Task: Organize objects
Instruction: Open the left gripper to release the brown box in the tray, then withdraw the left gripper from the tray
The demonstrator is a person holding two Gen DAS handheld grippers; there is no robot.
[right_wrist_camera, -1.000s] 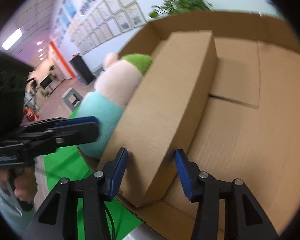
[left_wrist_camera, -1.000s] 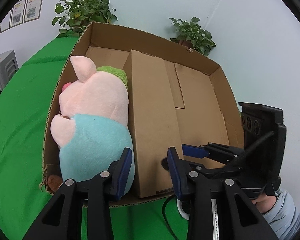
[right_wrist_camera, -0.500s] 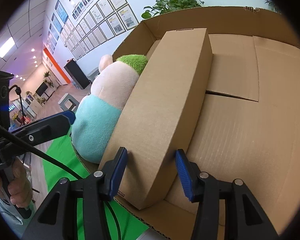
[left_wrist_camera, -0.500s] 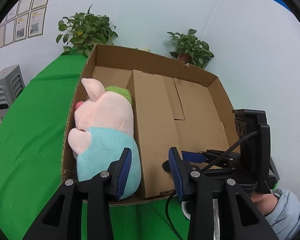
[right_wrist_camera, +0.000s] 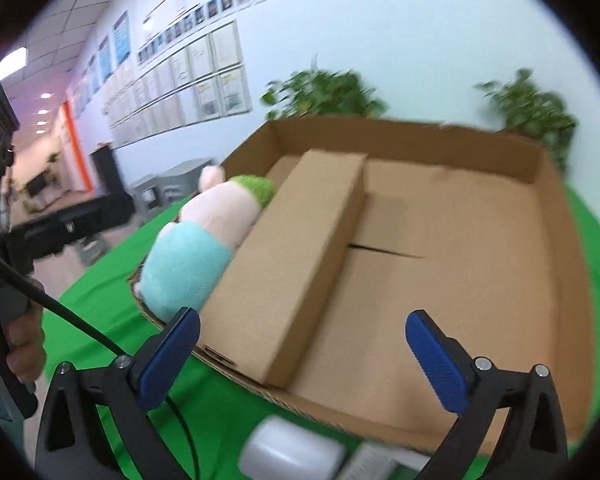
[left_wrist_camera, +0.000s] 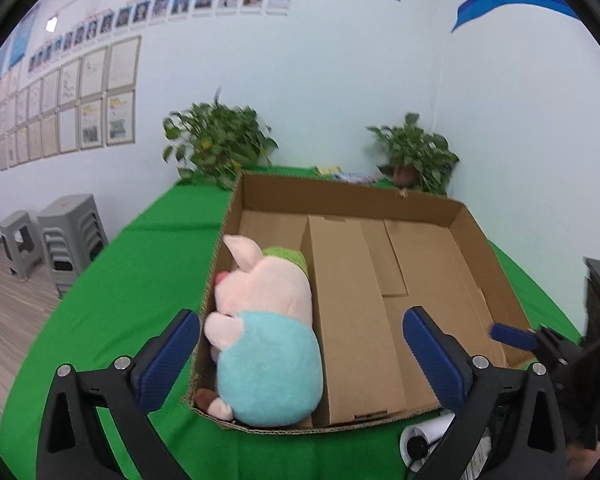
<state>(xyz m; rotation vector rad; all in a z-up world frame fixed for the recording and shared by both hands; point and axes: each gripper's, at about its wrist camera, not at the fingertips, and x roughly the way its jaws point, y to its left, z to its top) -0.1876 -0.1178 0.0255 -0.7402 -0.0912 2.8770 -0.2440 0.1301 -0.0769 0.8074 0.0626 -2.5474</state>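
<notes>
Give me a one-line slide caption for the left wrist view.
Open left gripper above a shallow cardboard tray holding a pink plush pig in a teal shirt beside a long cardboard box.

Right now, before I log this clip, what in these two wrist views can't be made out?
- Small brown item in the open cardboard tray: left wrist view, mostly hidden behind the pink plush pig in a teal shirt.
- White cylindrical object on the green tablecloth: right wrist view, blurred and cut off by the bottom edge.
- Framed wall papers: both views, text too small.
- Flat items behind the tray: left wrist view, too small.
</notes>
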